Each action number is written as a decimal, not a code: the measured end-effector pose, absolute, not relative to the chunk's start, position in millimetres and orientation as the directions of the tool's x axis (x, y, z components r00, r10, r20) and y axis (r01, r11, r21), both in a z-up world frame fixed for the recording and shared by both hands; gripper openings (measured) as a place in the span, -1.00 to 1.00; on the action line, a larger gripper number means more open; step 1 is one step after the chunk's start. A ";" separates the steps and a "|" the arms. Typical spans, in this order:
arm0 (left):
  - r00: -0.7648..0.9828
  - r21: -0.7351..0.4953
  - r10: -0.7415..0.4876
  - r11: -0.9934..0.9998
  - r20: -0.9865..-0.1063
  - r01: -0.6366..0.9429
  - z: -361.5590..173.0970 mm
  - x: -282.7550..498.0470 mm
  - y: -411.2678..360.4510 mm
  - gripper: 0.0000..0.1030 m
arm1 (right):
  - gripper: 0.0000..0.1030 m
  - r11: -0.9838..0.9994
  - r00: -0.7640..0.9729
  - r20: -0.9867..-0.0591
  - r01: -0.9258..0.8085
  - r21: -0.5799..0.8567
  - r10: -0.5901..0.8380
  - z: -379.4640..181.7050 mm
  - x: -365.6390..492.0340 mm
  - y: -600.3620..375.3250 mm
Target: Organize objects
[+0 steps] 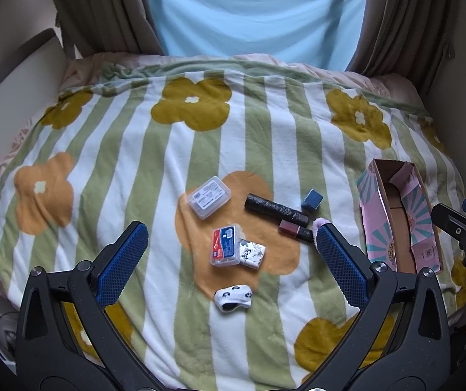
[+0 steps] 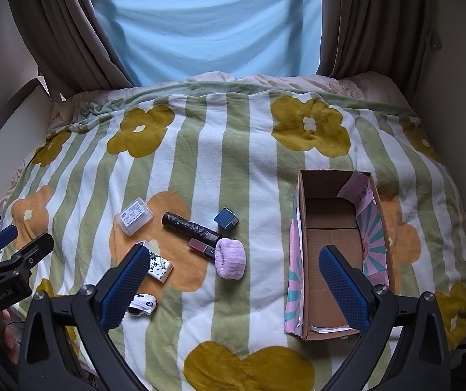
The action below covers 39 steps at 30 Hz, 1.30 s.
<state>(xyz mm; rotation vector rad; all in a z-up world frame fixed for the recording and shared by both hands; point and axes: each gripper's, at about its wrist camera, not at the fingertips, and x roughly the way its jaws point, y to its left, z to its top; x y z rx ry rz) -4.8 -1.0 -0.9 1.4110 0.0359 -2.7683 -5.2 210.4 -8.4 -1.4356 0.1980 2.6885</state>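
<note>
In the left wrist view the left gripper (image 1: 229, 260) hangs over the striped flower blanket (image 1: 135, 150) with its blue-padded fingers (image 1: 122, 260) spread wide apart and nothing between them. Between the fingers, near the centre, lie a clear box with a red and blue card (image 1: 225, 244) touching a small floral packet (image 1: 252, 252) at its 3 o'clock side. A rolled black-and-white sock (image 1: 233, 297) lies at 6 o'clock from that pair, and a clear plastic case with a barcode label (image 1: 209, 197) at 11 o'clock. A black roll (image 1: 275, 210) lies at 2 o'clock, a dark red tube (image 1: 293, 229) touching its near end, and a small blue cube (image 1: 312, 199) just beside its far side. At 3 o'clock of the frame stands the open cardboard box (image 1: 371, 228), pink outside; the right gripper (image 1: 461, 220) shows beside it, and I cannot tell its spread from here. In the right wrist view the right gripper (image 2: 233, 280) also holds nothing, its fingers (image 2: 342, 283) set wide, the right one over the cardboard box (image 2: 301, 228), whose inside shows only bare board. At 9 o'clock of the box a fluffy lilac band (image 2: 231, 259) touches the dark red tube (image 2: 200, 245). The black roll (image 2: 189, 226), blue cube (image 2: 225, 219), labelled case (image 2: 135, 215), floral packet (image 2: 159, 267) and sock (image 2: 141, 304) lie further toward 9 o'clock, all out on the blanket (image 2: 233, 163). The left gripper (image 2: 21, 244) appears at the far 9 o'clock edge.
</note>
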 end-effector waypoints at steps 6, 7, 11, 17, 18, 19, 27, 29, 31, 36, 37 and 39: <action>-0.588 -0.007 -0.019 -0.999 -0.808 0.042 0.4 -4.7 0.8 0.99 | 0.99 -0.987 -0.557 -0.830 -0.139 0.075 0.015 -8.2 -4.2 211.3; -0.588 -0.007 -0.019 -0.999 -0.809 0.042 0.3 -5.2 -0.5 0.99 | 0.99 -0.987 -0.557 -0.830 -0.138 0.076 0.015 -8.1 -4.5 210.9; -0.588 -0.010 -0.017 -0.999 -0.809 0.044 0.5 -5.1 -0.2 0.99 | 0.99 -0.987 -0.558 -0.830 -0.140 0.076 0.015 -8.1 -4.1 211.8; -0.588 -0.009 -0.016 -0.999 -0.808 0.040 0.6 -5.1 0.1 0.99 | 0.99 -0.987 -0.559 -0.829 -0.142 0.076 0.017 -7.5 -4.1 211.6; -0.588 -0.009 -0.015 -0.999 -0.809 0.039 0.5 -5.2 -1.1 0.99 | 0.99 -0.987 -0.559 -0.829 -0.142 0.075 0.017 -7.0 -5.6 209.4; -0.588 -0.010 -0.015 -0.999 -0.808 0.039 0.6 -5.2 -0.7 0.99 | 0.99 -0.987 -0.559 -0.829 -0.142 0.076 0.017 -6.8 -5.8 209.3; -0.589 -0.010 -0.015 -0.999 -0.808 0.039 0.6 -5.1 -1.0 0.99 | 0.99 -0.985 -0.563 -0.826 -0.153 0.080 0.020 -7.3 -3.7 211.9; -0.589 -0.010 -0.014 -0.999 -0.808 0.039 0.4 -4.8 -2.1 0.99 | 0.99 -0.985 -0.563 -0.826 -0.153 0.079 0.021 -7.4 -3.6 211.7; -0.589 -0.010 -0.015 -0.999 -0.808 0.039 0.4 -4.8 -1.8 0.99 | 0.99 -0.985 -0.563 -0.826 -0.153 0.079 0.021 -7.7 -3.9 211.1; -0.589 -0.011 -0.014 -0.999 -0.808 0.039 0.0 -4.2 -2.7 0.99 | 0.99 -0.985 -0.564 -0.825 -0.152 0.082 0.019 -8.1 -3.1 212.5; -0.588 -0.011 -0.015 -0.999 -0.809 0.041 0.3 -4.7 -2.5 0.99 | 0.99 -0.985 -0.564 -0.825 -0.151 0.083 0.016 -7.8 -4.9 210.8; -0.586 -0.014 -0.015 -0.999 -0.810 0.045 0.7 -5.5 -2.8 0.99 | 0.99 -0.985 -0.564 -0.826 -0.151 0.083 0.017 -7.9 -4.3 211.8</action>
